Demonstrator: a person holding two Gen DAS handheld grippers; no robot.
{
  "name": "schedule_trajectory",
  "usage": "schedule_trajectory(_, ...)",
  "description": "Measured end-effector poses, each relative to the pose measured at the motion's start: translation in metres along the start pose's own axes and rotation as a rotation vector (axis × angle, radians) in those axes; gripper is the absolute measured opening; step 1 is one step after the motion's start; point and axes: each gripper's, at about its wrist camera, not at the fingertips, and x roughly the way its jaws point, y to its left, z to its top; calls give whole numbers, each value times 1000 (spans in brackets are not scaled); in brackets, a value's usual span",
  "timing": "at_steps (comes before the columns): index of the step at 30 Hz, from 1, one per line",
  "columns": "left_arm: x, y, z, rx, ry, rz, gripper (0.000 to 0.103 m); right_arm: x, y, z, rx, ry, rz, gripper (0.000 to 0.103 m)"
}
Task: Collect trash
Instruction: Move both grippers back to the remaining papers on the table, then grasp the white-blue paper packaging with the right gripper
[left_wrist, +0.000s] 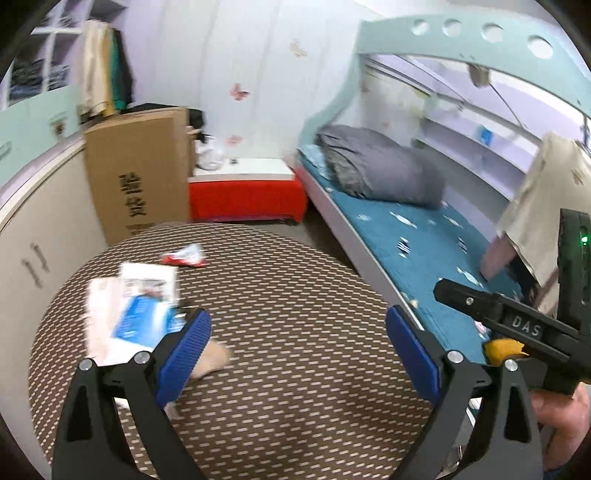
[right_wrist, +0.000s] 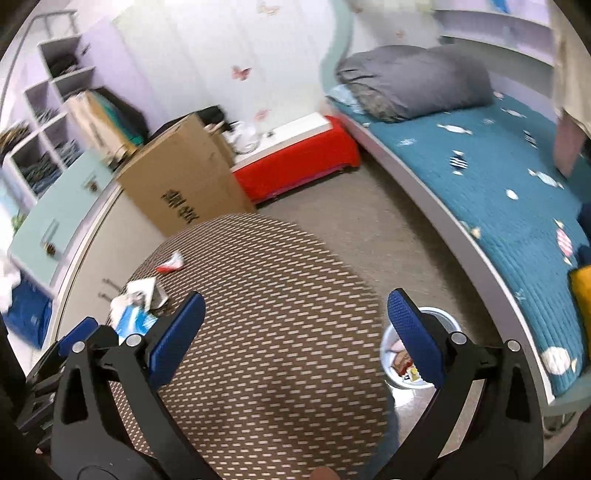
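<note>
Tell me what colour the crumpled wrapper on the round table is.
Red and white wrapper; clearest in the left wrist view.

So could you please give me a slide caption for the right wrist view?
Open right gripper above patterned round table, red wrapper and papers at left, bin beside.

The round table (right_wrist: 280, 332) is mostly bare across its middle and right half, leaving open passage there. Its left part is cluttered: a red wrapper (right_wrist: 170, 264) near the far edge, papers (left_wrist: 136, 306) nearer, and a tan scrap (left_wrist: 210, 360) just beside the left gripper's (left_wrist: 295, 354) wide-apart jaws. A cardboard box (right_wrist: 184, 177) stands behind the table. To the right, a strip of floor (right_wrist: 406, 240) runs between table and bed (right_wrist: 498, 192), with a bin (right_wrist: 391, 354) standing in it close to the table edge.
</note>
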Motion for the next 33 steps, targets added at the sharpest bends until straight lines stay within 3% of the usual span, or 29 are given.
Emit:
schedule_trajectory(8,-30,81,-19,-99,-43,120,93,25,87,-18,-116,64,85,97)
schedule_trajectory(18,-53,171,-47,-213,-51,252,93,66,166,-53,-225,173,147,97)
schedule_trajectory(25,-57,200,-62,-265,-45,278,93,103,198,-72,-214,275,180,97)
schedule_trajectory(32,-52,215,-75,-309,-21,290,93,137,216,-85,-195,324,158,96)
schedule_trajectory(33,-52,217,-76,-313,-18,293,93,138,218,-87,-205,320,156,92)
